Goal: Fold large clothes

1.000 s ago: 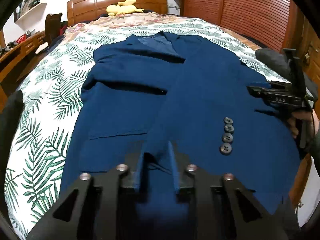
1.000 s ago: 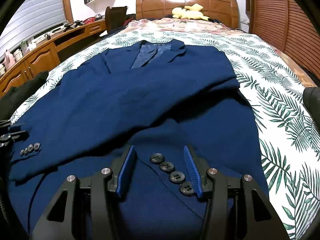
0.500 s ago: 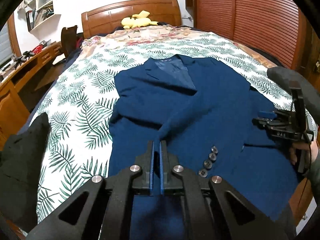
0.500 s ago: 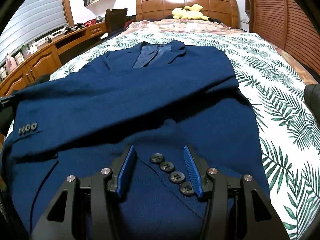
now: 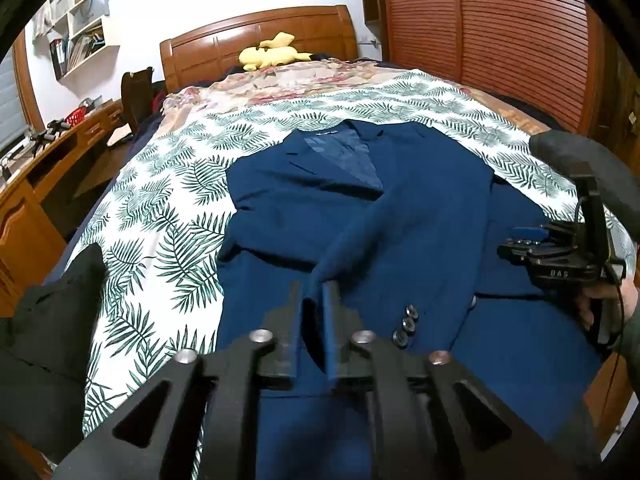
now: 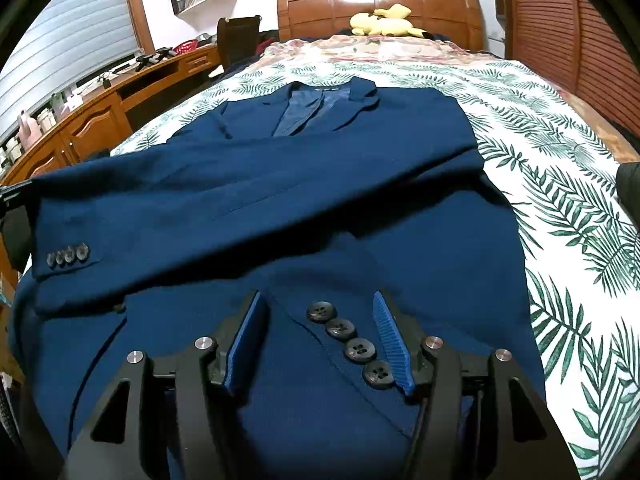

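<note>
Only blazer (image 5: 400, 208) sleeve (pinched) in left gripper (image 5: 314, 312)

Bare leaf-print bedspread (image 5: 168, 208) left of the jacket (image 5: 400, 216); dark garment (image 5: 52, 320) at its near-left edge.

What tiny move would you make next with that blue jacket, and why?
Probably lower the left gripper and lay the sleeve flat on the jacket. Its jaws seem to pinch the sleeve end, which is drawn across the chest, while the right gripper hangs open over the other cuff's buttons.
</note>
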`<state>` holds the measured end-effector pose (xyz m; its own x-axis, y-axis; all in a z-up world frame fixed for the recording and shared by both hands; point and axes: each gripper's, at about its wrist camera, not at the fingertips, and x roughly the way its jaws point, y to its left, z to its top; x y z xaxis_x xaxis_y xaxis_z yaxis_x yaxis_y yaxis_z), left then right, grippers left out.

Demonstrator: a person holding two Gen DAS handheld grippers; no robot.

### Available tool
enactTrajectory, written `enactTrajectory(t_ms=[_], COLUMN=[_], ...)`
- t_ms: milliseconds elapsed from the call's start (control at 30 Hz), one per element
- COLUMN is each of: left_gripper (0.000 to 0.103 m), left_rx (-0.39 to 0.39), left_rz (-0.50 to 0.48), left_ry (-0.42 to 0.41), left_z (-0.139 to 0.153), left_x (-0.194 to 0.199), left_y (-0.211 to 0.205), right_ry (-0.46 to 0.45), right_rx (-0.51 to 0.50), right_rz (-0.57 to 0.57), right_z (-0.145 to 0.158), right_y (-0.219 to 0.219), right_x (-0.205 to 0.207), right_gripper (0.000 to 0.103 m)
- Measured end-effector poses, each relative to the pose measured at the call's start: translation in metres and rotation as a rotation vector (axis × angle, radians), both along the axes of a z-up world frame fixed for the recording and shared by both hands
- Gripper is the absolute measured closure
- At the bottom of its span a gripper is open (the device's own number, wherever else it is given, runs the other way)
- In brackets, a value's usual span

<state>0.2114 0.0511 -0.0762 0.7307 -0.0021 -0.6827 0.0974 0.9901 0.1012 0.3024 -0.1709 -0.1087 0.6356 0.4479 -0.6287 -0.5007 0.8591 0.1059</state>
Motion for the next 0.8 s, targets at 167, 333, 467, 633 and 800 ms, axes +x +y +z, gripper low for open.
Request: enactTrajectory(t_ms=[167,333,467,633,800], left_gripper=[0.021,0.021,0.022,0.021,0.021], left_rx=[-0.03,-0.141,-0.115,-0.102,-0.063], left_rz=[-0.017,0.012,0.036,0.064,0.076], left_ry=[-0.022,-0.013,-0.012,-0.014,0.054], left_z=[0.002,0.001,-0.008,-0.023,-0.046], left_x=[-0.012,-0.023,-0.039,-0.063,-0.081], left_y=[0.011,0.034,0.043,0.055,0.063], right_ry=[0.002,-0.004,0.006,0.037,0.029], right_rx=[0.001,-0.028,-0.002,0.02,-0.026], right_rz=[0.001,-0.005,0.007,0.019,0.028], right_z=[-0.001,0.0,0.001,0.004,0.013], right_y=[0.003,0.01,0.006,-0.011,-0.034], right_x=[0.0,-0.001,-0.001,-0.01,-0.044], right_gripper=[0.041,0.04,0.039,0.037,0.036])
